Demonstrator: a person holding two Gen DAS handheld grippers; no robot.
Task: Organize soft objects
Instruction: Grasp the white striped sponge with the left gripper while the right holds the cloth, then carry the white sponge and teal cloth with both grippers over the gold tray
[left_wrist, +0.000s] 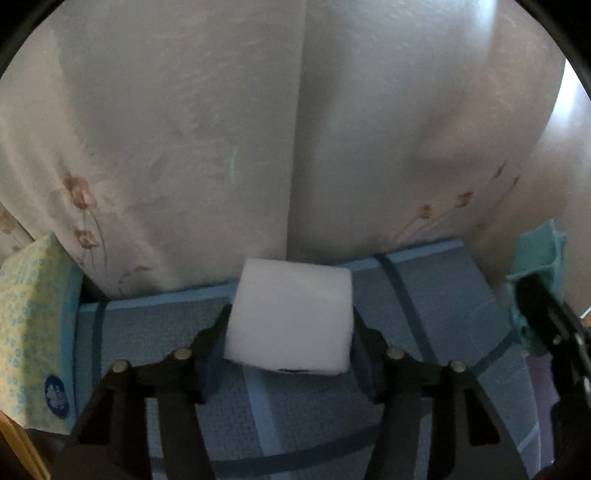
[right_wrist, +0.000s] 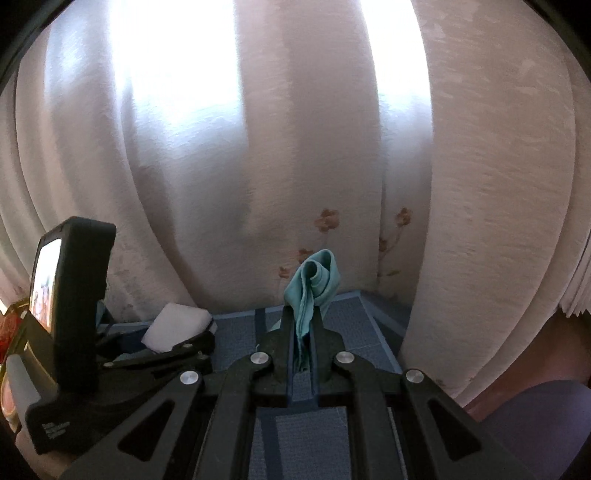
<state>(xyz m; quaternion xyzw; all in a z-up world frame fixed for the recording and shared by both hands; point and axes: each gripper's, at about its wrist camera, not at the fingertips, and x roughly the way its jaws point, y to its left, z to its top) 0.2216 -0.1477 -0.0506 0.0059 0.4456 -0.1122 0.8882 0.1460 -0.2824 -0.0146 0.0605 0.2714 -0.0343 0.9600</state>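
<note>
The left hand-held gripper (left_wrist: 288, 332) stands partly open around one white foam block (left_wrist: 290, 317). Its black fingers (left_wrist: 212, 332) lie against the block's two sides, so the block is gripped, low over a blue mat (left_wrist: 177, 332) with darker stripes. In the right wrist view the same block (right_wrist: 177, 326) shows at the left, sitting in the left hand-held gripper's tips.

The right hand-held gripper (right_wrist: 303, 332) is closed tight on one teal cloth (right_wrist: 314, 284); the cloth's folded end stands up above the fingertips, over the mat's far edge. In the left wrist view this cloth (left_wrist: 537, 266) shows at the right edge.

One tissue pack (left_wrist: 33, 325), yellow with small blue flowers, stands at the mat's left edge, well apart from the block. One pale curtain (left_wrist: 221, 147) with brown flowers hangs behind everything.

Count: one block, one cloth, one tissue pack, two hand-held grippers.
</note>
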